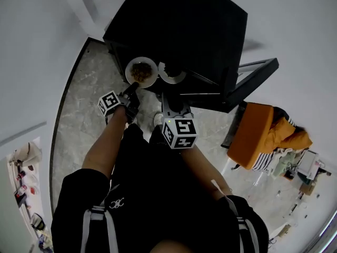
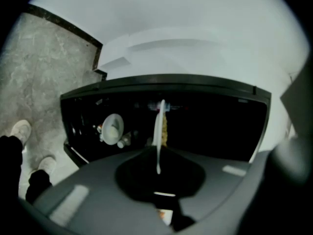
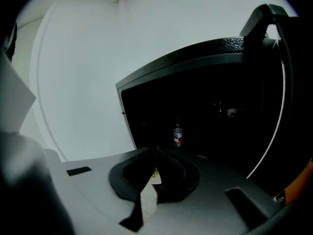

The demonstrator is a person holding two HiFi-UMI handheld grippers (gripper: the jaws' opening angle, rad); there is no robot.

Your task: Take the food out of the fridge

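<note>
A white plate of brown food hangs in front of the black fridge, with my left gripper shut on its near rim. In the left gripper view the plate shows edge-on, standing up from my left gripper. A second white plate sits at the fridge opening, half hidden by the fridge top. My right gripper reaches its near edge, and my right gripper is shut with a pale plate rim showing between the jaws.
The fridge door stands open to the right. Inside the dark fridge are a small labelled bottle and a white round dish. An orange cloth lies right of the door. The person's white shoes stand on the marble floor.
</note>
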